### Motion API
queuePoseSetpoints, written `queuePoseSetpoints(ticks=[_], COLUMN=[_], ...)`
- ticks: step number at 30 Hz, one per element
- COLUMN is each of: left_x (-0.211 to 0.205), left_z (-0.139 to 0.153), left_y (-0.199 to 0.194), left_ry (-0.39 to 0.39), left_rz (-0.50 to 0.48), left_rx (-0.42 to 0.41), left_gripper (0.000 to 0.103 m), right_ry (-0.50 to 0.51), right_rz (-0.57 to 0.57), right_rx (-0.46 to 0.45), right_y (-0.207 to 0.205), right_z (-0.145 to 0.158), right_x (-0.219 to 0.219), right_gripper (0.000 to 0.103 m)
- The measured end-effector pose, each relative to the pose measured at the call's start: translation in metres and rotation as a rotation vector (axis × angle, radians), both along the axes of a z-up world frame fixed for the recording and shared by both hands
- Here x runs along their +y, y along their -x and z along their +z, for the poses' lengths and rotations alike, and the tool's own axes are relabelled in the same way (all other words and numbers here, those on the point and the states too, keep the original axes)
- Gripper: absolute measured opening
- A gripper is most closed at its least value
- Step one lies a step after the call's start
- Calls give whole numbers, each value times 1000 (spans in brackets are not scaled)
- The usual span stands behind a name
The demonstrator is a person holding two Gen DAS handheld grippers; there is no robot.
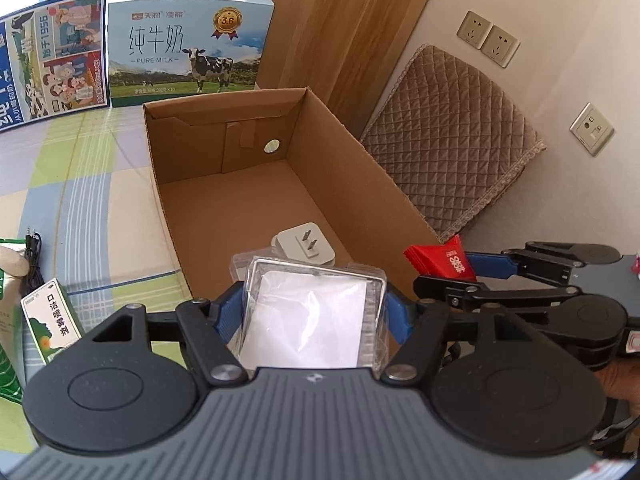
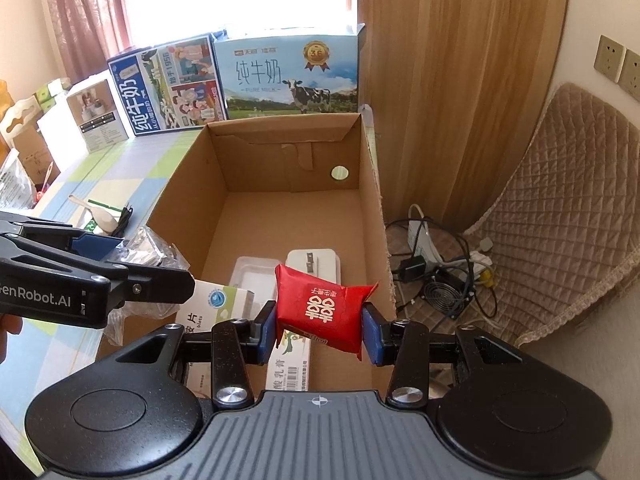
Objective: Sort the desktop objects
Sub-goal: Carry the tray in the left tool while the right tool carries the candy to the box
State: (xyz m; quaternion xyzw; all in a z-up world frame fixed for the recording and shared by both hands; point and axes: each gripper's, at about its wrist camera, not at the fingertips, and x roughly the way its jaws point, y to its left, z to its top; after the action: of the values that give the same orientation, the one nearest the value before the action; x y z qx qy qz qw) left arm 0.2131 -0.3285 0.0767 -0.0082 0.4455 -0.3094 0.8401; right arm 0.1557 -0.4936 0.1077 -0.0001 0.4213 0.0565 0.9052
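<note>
Left gripper (image 1: 314,308) clamped on a clear plastic-wrapped packet (image 1: 312,312), held above the near edge of the open cardboard box (image 1: 336,148). Right gripper (image 2: 318,326) clamped on a red packet (image 2: 322,306), also over the box's near end. White plug adapter (image 1: 304,245) lies on the box floor by the near wall. A small white tray (image 2: 254,272), possibly a lid, sits just beside it.

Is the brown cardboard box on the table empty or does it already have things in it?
Not empty. The brown cardboard box holds a white plug adapter and other small items at its near end.
</note>
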Motion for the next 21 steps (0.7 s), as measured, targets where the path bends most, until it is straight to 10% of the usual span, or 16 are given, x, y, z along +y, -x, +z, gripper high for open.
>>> queuePoseSetpoints(ticks=[21], left_x=[-18], left_z=[-4], left_y=[-8], left_ry=[-27], left_rz=[-68], left_rx=[-29], left_gripper=[66], right_ry=[-10], right_rz=[-2], right_rx=[10], right_y=[-5], right_z=[-8], right_x=[-6], right_gripper=[41])
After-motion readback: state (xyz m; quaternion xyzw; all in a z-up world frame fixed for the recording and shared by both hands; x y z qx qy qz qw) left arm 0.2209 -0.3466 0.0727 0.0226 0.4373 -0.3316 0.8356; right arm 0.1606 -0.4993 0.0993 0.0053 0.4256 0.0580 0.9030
